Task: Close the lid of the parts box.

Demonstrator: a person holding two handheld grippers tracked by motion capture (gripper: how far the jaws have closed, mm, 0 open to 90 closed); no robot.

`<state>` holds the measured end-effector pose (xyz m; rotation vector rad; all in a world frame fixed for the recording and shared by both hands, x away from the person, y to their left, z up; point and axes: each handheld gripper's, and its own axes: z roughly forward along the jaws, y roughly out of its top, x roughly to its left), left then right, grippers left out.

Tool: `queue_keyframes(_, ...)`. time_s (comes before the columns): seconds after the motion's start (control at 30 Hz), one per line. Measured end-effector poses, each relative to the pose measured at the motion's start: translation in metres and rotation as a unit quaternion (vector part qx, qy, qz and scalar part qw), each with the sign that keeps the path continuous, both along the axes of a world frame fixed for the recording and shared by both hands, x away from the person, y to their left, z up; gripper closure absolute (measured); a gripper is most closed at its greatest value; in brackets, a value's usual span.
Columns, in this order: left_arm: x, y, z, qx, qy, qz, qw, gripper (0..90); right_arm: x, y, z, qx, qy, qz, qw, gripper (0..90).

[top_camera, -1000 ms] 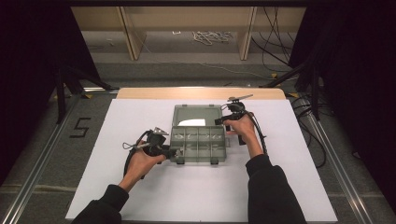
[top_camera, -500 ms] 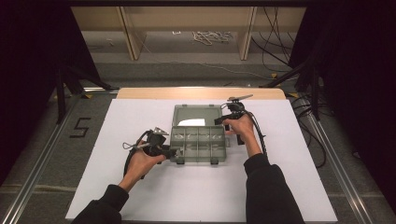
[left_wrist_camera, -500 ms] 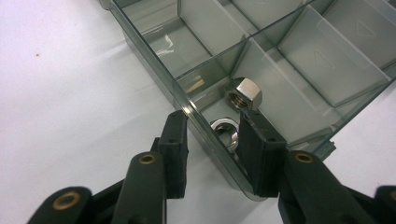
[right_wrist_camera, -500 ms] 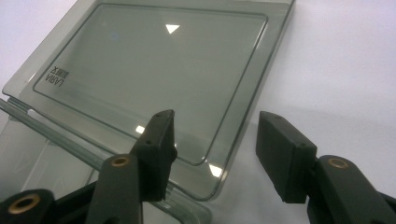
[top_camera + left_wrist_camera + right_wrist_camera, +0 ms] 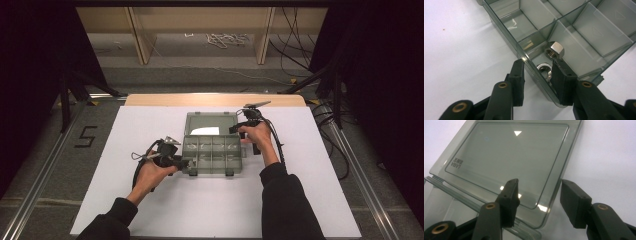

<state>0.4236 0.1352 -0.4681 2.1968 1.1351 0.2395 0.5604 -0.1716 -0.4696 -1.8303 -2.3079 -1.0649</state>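
The left gripper (image 5: pixel 537 72) is straddling the side wall of the smoky clear plastic compartment box (image 5: pixel 506 33), jaws part-open. The right gripper (image 5: pixel 537 195), jaws just closing, is bracketing the open lid's (image 5: pixel 506 155) edge without gripping on the white table (image 5: pixel 150 200).

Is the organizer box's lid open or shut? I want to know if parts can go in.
Open. The lid lies flat behind the box, compartments uncovered; two nuts sit in one.
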Motion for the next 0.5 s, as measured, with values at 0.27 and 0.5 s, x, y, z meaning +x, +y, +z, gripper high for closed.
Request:
queue_keyframes(0.27, 0.0002, 0.0002, 0.0, 0.004, -0.001, -0.003, 1.0, 63.2, 0.0002, -0.0025, -0.0011, 0.022, 0.019, -0.009, 0.9995, 52.0)
queue_keyframes(0.5, 0.0006, 0.001, 0.0013, 0.007, 0.008, -0.011, 0.9999, 63.2, 0.0006, -0.0034, -0.0021, 0.029, 0.023, -0.011, 0.9992, 52.7)
